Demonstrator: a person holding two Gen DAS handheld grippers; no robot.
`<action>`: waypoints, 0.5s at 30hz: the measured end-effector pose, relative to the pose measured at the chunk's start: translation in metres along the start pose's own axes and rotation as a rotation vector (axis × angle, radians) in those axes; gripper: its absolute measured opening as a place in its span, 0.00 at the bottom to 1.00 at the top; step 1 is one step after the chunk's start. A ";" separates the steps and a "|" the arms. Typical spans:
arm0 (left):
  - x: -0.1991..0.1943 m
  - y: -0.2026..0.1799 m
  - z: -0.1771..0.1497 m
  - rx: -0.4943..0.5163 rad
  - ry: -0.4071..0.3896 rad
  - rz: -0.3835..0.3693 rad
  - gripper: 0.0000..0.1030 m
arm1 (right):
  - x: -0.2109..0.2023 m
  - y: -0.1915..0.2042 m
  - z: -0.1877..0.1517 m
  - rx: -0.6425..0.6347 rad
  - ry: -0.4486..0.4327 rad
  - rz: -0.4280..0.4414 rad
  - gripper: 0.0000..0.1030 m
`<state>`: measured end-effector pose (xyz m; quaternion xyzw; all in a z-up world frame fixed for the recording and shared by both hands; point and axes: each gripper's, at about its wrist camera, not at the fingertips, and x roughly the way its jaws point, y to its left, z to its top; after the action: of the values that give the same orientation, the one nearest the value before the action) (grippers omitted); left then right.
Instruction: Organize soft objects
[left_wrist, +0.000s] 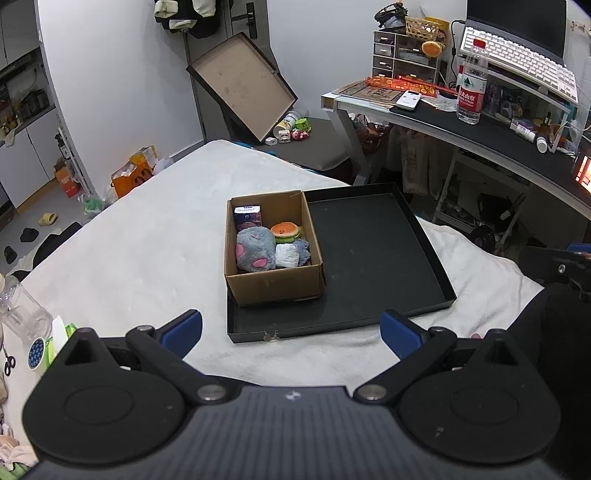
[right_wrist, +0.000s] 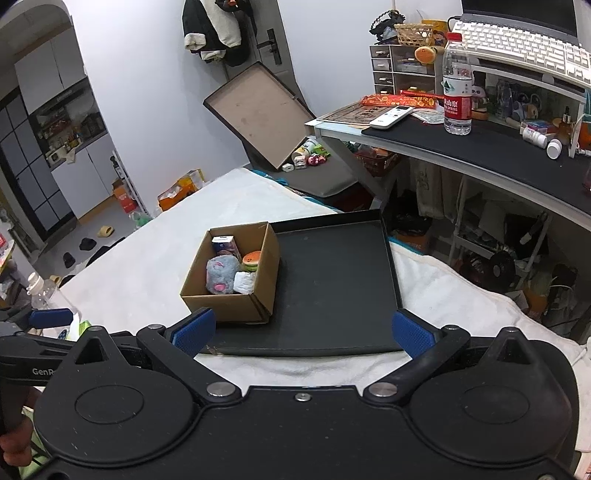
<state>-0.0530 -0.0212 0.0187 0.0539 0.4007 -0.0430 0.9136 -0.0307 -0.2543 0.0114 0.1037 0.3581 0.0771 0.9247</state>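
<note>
A brown cardboard box (left_wrist: 273, 284) stands in the left part of a shallow black tray (left_wrist: 373, 258) on a white-covered bed. Inside lie a grey plush paw (left_wrist: 255, 253), a burger plush (left_wrist: 285, 232), a white folded pack (left_wrist: 287, 256), a grey-blue cloth (left_wrist: 303, 249) and a dark tissue pack (left_wrist: 248, 217). My left gripper (left_wrist: 291, 332) is open and empty, near the tray's front edge. In the right wrist view the box (right_wrist: 231, 308), the tray (right_wrist: 340, 295) and the plush paw (right_wrist: 221, 275) show again. My right gripper (right_wrist: 303, 334) is open and empty, at the tray's front edge.
A desk (left_wrist: 480, 136) with a water bottle (left_wrist: 471, 85), remote and keyboard stands at the right. A tray lid (left_wrist: 242, 85) leans on the wall behind. A clear bottle (left_wrist: 22, 310) lies at the bed's left. The left gripper's blue tip (right_wrist: 50, 317) shows at far left.
</note>
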 end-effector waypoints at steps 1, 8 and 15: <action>0.000 0.000 0.000 0.000 0.001 -0.002 0.99 | 0.000 0.000 0.000 -0.003 0.002 -0.004 1.00; 0.001 -0.001 0.000 -0.002 0.001 -0.009 0.99 | 0.001 0.004 -0.001 -0.029 0.018 -0.016 1.00; 0.001 0.000 0.000 -0.004 0.004 -0.007 0.99 | 0.002 0.003 -0.004 -0.028 0.027 -0.025 1.00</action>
<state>-0.0527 -0.0210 0.0177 0.0508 0.4028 -0.0453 0.9127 -0.0319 -0.2503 0.0083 0.0851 0.3709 0.0720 0.9220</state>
